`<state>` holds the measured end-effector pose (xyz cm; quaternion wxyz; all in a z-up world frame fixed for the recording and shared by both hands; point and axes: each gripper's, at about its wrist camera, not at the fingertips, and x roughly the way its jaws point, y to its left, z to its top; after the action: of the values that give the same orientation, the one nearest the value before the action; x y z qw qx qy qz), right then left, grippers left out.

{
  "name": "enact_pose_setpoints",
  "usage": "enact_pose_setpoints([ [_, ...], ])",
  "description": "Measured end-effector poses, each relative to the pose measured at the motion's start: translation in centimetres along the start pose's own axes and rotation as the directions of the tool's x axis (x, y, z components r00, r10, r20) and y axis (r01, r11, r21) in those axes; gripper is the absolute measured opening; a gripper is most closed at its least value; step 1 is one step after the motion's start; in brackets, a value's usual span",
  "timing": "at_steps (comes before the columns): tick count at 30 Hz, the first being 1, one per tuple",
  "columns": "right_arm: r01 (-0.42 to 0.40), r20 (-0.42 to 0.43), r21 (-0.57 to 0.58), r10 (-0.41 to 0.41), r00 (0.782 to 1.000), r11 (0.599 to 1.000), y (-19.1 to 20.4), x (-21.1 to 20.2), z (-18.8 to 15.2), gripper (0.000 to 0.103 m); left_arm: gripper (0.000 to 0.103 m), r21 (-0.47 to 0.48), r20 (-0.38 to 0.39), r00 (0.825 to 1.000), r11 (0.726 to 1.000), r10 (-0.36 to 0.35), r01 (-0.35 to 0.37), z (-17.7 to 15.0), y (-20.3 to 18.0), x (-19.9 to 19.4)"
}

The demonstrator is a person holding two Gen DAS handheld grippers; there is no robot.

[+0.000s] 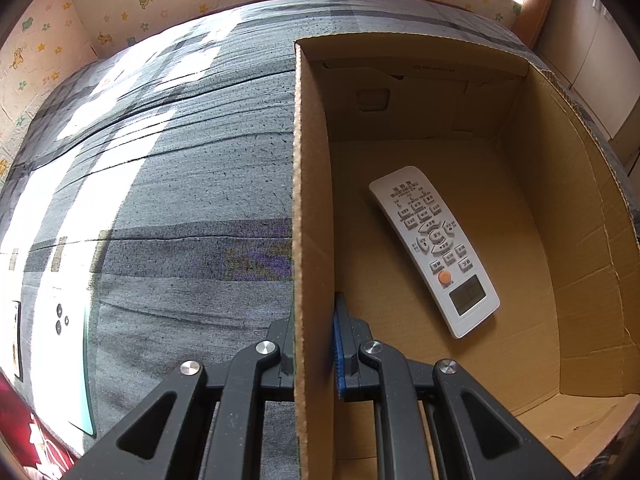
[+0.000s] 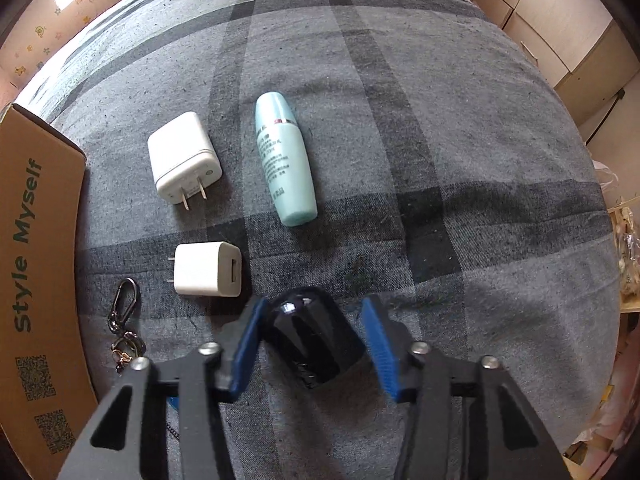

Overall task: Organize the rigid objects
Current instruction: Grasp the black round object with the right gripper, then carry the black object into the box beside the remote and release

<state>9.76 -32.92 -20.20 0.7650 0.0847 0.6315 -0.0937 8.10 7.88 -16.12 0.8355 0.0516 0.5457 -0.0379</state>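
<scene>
In the left wrist view my left gripper is shut on the left wall of an open cardboard box, one finger on each side. A white remote control lies face up on the box floor. In the right wrist view my right gripper is open, its blue pads either side of a glossy black cylindrical object lying on the plaid bed cover; the left pad touches it. Beyond it lie a small white charger, a larger white charger, a teal bottle and a key ring with a carabiner.
The box's outer side, printed "Style Myself", stands at the left edge of the right wrist view. The grey plaid bed cover stretches left of the box. A padded wall with cartoon prints runs behind the bed. Cabinets stand on the right.
</scene>
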Motion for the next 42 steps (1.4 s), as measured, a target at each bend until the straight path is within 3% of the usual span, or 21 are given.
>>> enact_pose_setpoints([
  [6,-0.032,0.025,0.034,0.031,0.999,0.999,-1.2,-1.3,-0.7,0.051,0.012,0.017,0.005,1.000,1.000,0.019,-0.019,-0.2,-0.4,-0.2],
  [20,-0.016,0.094,-0.043,0.020,0.995,0.999,1.3,-6.8,-1.8,0.051,0.012,0.017,0.005,1.000,1.000,0.024,-0.024,-0.3,-0.7,-0.2],
  [42,-0.057,0.174,-0.279,0.109,0.979,0.959,14.0,-16.0,-1.4,0.051,0.012,0.010,0.008,1.000,1.000,0.020,-0.020,-0.6,-0.2,-0.1],
])
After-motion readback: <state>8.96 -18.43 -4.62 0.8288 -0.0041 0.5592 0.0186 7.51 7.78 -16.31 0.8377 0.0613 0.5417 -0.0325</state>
